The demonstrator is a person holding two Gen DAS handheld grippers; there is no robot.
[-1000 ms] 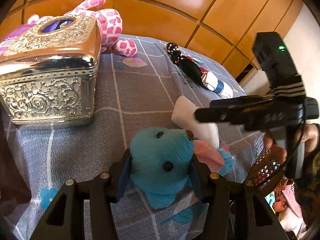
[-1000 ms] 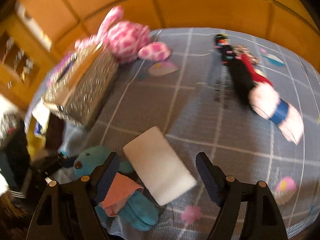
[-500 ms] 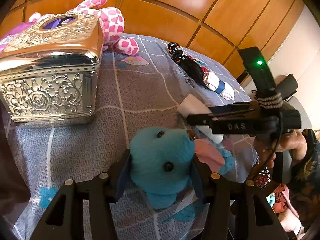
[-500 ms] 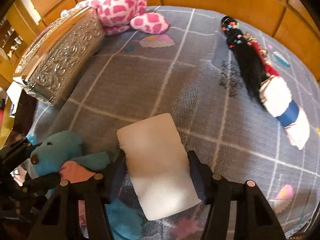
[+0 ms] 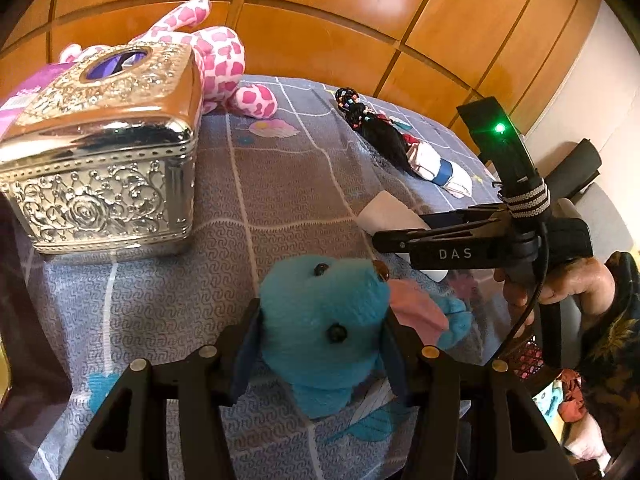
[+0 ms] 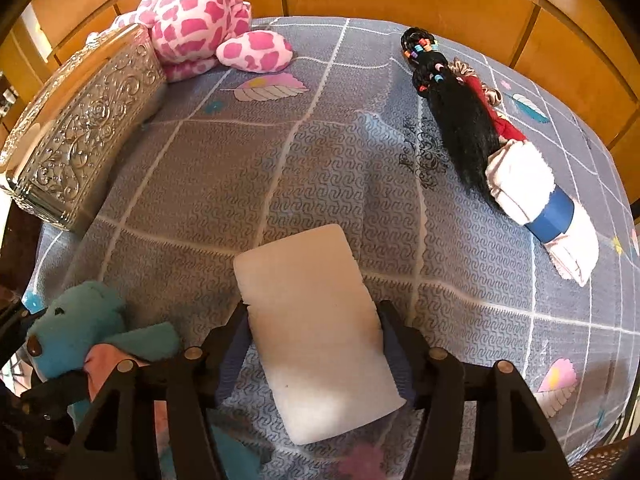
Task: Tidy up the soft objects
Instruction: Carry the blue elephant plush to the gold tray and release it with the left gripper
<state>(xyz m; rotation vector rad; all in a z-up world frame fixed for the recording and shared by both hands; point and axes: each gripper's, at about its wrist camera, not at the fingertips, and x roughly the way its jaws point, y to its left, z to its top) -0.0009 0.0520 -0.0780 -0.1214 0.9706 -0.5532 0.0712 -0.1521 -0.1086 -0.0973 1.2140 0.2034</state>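
Note:
My left gripper (image 5: 320, 344) is shut on the head of a teal plush toy (image 5: 320, 316) at the near edge of the grey patterned cloth; the toy also shows in the right wrist view (image 6: 76, 324). My right gripper (image 6: 314, 336) is shut on a white foam pad (image 6: 312, 316), its fingers pressing both long sides. In the left wrist view the right gripper (image 5: 400, 240) reaches in from the right over the pad (image 5: 388, 212). A pink spotted plush (image 6: 200, 28) lies at the far left. A black-haired rag doll (image 6: 500, 152) lies at the right.
An ornate silver metal box (image 5: 104, 152) stands at the left on the cloth-covered table (image 6: 320, 152), also in the right wrist view (image 6: 80, 120). Wooden panels (image 5: 320, 20) back the table. The table's right edge drops off beyond the doll.
My right gripper came down and closed on the white foam pad. My left gripper stays shut on the teal plush, nearly still.

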